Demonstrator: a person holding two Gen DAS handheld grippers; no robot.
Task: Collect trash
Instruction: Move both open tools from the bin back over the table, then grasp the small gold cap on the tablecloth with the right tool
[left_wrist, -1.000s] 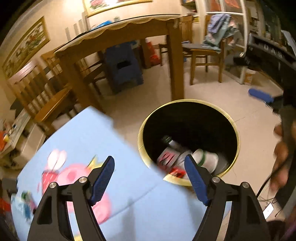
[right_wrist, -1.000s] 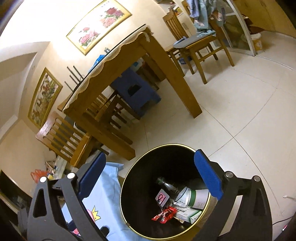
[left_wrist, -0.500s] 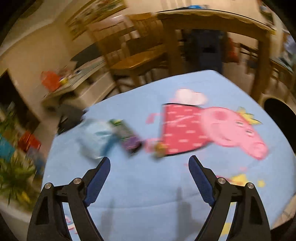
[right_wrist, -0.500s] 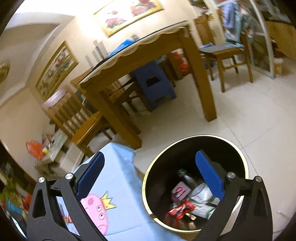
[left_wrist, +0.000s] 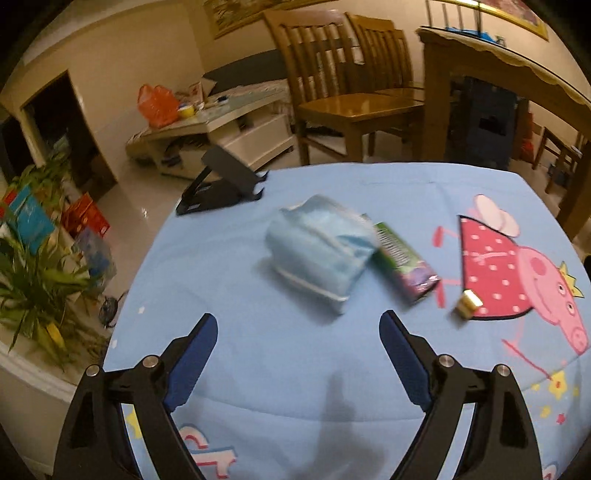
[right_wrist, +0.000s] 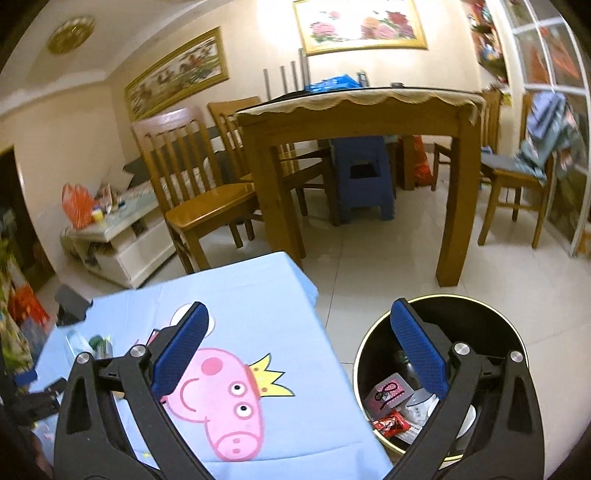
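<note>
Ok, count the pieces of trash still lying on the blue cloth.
3: a pale blue packet mid-cloth, a green and purple wrapper touching its right side, and a small gold piece further right, apart. More may lie outside the view.

left claw: black frame, blue textured pads, silver screws | right claw: same
</note>
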